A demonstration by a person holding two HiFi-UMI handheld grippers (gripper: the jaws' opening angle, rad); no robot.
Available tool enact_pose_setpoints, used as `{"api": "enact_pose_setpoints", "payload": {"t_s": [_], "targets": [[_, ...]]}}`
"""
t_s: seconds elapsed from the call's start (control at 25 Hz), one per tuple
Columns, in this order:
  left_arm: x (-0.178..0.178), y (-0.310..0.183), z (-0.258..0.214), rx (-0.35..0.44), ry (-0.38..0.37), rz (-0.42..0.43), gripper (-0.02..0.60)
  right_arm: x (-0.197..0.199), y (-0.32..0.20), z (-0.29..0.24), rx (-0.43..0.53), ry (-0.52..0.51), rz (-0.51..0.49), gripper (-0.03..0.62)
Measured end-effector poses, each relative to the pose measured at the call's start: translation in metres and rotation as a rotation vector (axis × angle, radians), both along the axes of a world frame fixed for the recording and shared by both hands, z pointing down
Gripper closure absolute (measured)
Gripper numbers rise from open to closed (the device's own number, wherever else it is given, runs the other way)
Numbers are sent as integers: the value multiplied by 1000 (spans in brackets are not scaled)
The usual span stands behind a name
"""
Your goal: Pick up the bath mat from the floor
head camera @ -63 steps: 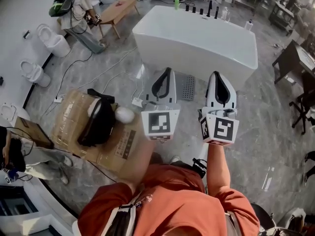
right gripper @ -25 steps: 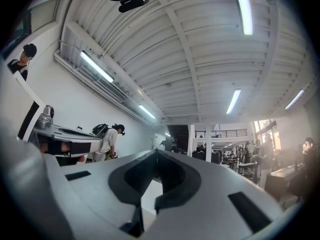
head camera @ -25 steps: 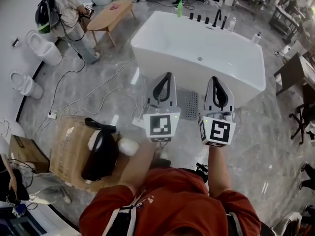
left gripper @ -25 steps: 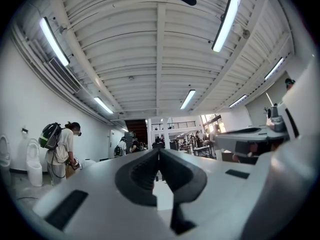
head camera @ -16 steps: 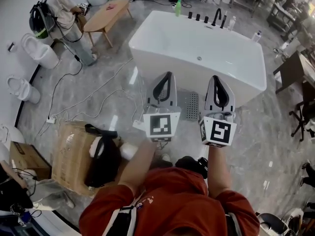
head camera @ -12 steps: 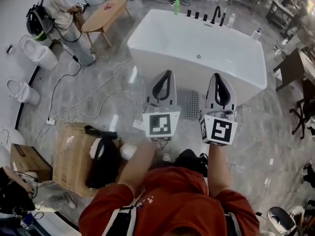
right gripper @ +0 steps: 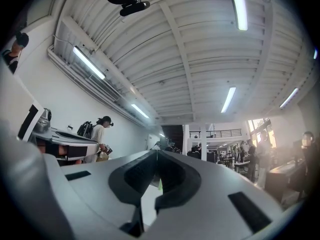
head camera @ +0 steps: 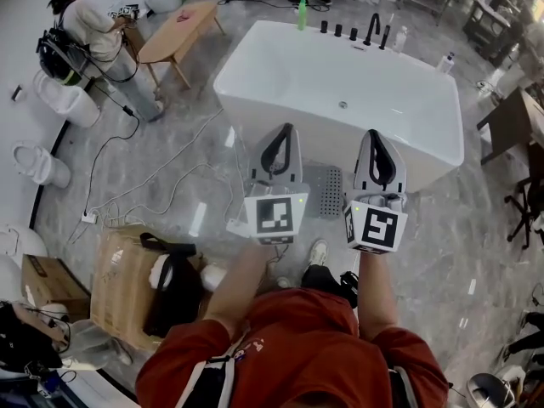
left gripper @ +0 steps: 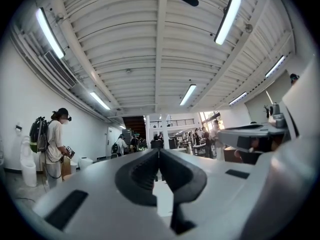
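The bath mat [head camera: 326, 192] is a small grey perforated rectangle lying flat on the marble floor, right against the front of the white bathtub [head camera: 255, 100]. In the head view it shows between my two grippers, which I hold side by side at chest height, far above it. My left gripper [head camera: 285, 131] is shut with nothing in it. My right gripper [head camera: 375, 134] is likewise shut and empty. Both gripper views look level across the room and up at the ceiling; the left gripper [left gripper: 159, 152] and right gripper [right gripper: 156, 153] each show jaws pressed together, and the mat is out of their sight.
A cardboard box [head camera: 119, 270] with a black bag [head camera: 174, 294] stands at the lower left. White cables [head camera: 149, 195] trail over the floor left of the mat. A wooden table [head camera: 174, 34], a person [head camera: 81, 25] and toilets [head camera: 66, 102] lie far left; a dark table [head camera: 514, 121] at the right.
The person has stepped towards the bathtub: tub and mat have slid nearer in the head view, the box has dropped back to the lower left. Both grippers stay shut, held as before.
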State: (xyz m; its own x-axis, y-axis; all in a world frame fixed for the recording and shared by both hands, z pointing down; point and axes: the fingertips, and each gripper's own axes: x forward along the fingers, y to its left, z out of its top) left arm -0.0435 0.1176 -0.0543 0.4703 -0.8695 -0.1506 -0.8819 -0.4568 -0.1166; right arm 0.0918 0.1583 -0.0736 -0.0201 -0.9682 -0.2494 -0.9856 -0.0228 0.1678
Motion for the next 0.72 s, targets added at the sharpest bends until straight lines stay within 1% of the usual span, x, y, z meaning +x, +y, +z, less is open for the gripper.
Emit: {"api": "enact_pose_setpoints", "payload": {"t_s": [0.2,0.44,0.72], "targets": [[39,-36,-6,17,-24,-6,566,39,-38,-8,15,-12,-8,582],[83,-69,-8,21,-19,-23,566,84,-72,-7,15,-27,-18,582],[119,-95,-6,22,-54,-29,566,124,-98,-6,11,-55,-24,582]]}}
